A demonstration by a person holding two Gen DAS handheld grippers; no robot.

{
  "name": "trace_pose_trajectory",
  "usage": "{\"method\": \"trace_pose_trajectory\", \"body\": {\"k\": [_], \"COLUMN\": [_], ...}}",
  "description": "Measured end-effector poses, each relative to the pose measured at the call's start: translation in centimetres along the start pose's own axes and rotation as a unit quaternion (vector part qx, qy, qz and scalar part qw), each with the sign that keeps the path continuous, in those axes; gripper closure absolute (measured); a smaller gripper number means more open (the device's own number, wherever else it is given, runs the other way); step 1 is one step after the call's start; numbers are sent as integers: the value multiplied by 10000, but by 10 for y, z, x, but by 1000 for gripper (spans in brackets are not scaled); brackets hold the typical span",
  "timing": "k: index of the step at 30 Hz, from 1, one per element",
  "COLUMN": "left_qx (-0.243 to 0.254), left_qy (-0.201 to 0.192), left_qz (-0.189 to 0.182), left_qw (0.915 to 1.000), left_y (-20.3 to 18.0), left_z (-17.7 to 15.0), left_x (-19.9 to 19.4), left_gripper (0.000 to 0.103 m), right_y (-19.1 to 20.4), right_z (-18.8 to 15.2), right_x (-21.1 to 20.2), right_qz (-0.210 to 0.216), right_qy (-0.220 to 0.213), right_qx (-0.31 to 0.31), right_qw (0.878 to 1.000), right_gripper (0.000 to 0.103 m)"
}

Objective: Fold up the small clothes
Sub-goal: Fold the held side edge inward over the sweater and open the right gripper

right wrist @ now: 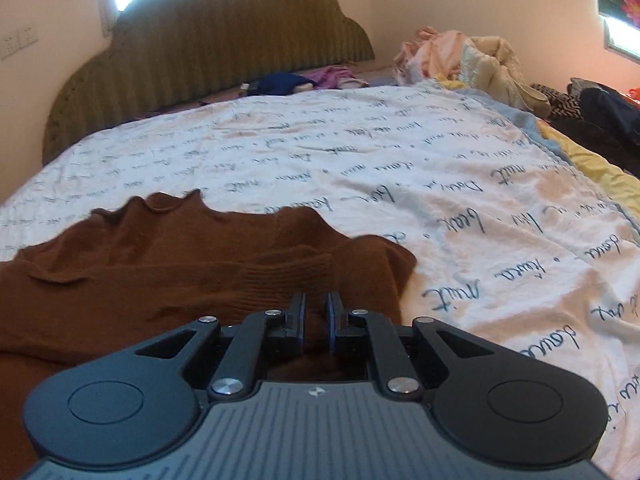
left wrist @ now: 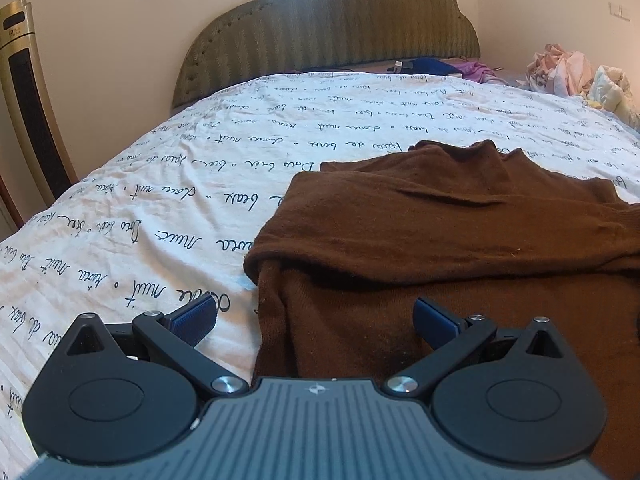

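Sweater (left wrist: 460, 240), brown, partly folded on the bed (left wrist: 160, 220), lies just ahead of both my grippers. My left gripper (left wrist: 316, 316) is spread wide over its near left edge, nothing pinched. My right gripper (right wrist: 316, 320) is pressed nearly together over the cuff, sweater fabric showing in the gap.

I find the bed (right wrist: 360, 152) open beyond the brown sweater (left wrist: 460, 240) up to the headboard (left wrist: 320, 32). Obstacles: a clothes pile (right wrist: 460, 56) at the far right corner, dark garments (right wrist: 600, 108) along the right edge.
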State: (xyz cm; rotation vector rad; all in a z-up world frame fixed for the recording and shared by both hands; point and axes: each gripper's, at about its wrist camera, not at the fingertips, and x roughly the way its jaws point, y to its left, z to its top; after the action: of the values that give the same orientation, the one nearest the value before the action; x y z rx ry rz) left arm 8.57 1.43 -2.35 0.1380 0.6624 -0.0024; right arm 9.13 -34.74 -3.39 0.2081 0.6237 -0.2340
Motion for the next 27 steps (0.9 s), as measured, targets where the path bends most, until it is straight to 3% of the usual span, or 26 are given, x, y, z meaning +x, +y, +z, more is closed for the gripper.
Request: {"method": "trace_pose_trajectory", "body": {"k": [4, 10, 13, 17, 20, 23, 27], "left_qx": [23, 18, -25, -77, -79, -89, -115], "left_qy": [36, 60, 98, 140, 152, 164, 183], "left_qz": [13, -9, -37, -70, -72, -81, -101], "left_qw": [10000, 10000, 9999, 9998, 9998, 9998, 9997], "left_y": [-1, -1, -1, 1, 1, 1, 1], "left_z": [-4, -9, -11, -11, -11, -12, -12], "left_x": [4, 8, 11, 12, 13, 14, 14], "left_gripper": [0, 0, 0, 0, 0, 0, 0], "right_y": [-19, -29, -33, -32, -32, -35, -37], "right_z": [-3, -5, -6, -8, -9, -7, -9], "right_x": [-11, 3, 10, 11, 5, 1, 1], "right_qz": [488, 630, 771, 946, 755, 572, 805], "right_qy": [-77, 194, 262, 185, 57, -74, 18], "right_qx": [544, 934, 1234, 1120, 1011, 945, 1055], "right_qw": [9973, 9934, 9890, 9890, 9920, 9939, 9912], "right_gripper": [93, 92, 85, 83, 95, 95, 93]}}
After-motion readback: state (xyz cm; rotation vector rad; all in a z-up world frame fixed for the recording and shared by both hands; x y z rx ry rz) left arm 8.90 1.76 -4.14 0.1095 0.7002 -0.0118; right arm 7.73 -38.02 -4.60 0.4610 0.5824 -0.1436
